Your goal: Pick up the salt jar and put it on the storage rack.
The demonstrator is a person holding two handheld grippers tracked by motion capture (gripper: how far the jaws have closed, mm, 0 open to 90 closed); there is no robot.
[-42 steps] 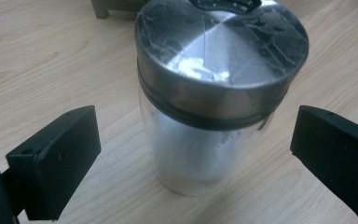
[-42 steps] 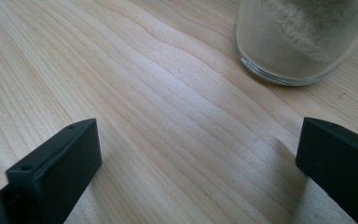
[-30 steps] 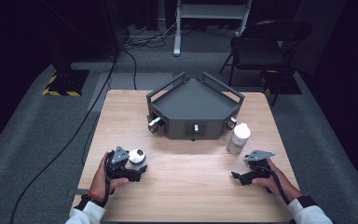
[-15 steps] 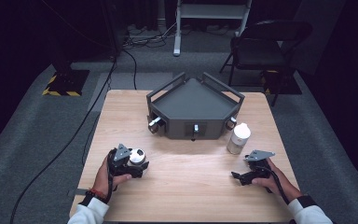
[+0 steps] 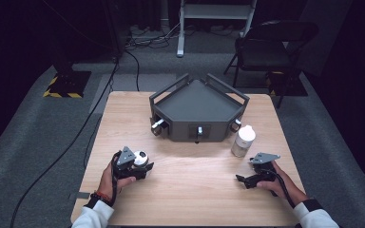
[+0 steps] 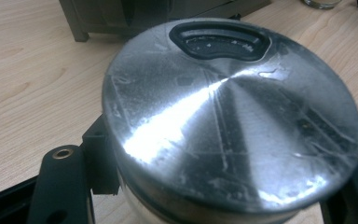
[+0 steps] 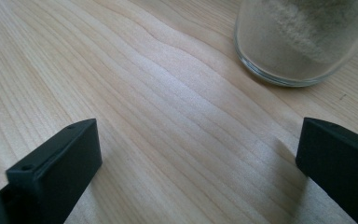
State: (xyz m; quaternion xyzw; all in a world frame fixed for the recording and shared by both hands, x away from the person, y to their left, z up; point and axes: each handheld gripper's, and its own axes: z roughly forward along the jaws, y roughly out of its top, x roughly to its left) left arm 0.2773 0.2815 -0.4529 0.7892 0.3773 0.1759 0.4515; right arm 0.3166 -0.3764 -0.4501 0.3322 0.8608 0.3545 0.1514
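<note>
High view: a light wooden worktop (image 5: pixel 190 190) carries a dark grey angular tray unit (image 5: pixel 198 107) at 12 o'clock, with small knobs on its front faces. A clear jar with a white cap (image 5: pixel 243 140) stands at about 2 o'clock from the worktop centre, just off the unit's right front corner. The left tool (image 5: pixel 140 164), held in the person's left hand (image 5: pixel 111 175), sits at 8 o'clock and is closed around a small round metal-lidded container (image 5: pixel 141 158). The right tool (image 5: pixel 245 179), in the right hand (image 5: pixel 278 183), sits at 4 o'clock, near the jar but apart from it. A folding chair (image 5: pixel 266 45) stands on the grey floor beyond the worktop.

Left gripper view: the container's brushed steel lid (image 6: pixel 233 116) has a dark curved recess at its 12 o'clock edge. The black jaws sit against the container's sides at 8 and 4 o'clock, gripping it. The unit's base shows at 12 o'clock, behind the container.

Right gripper view: the jaws stand wide apart with bare wood between them. The jar's glass base (image 7: pixel 298 42), holding a pale grainy powder, lies at 1 o'clock, clear of both jaws.
</note>
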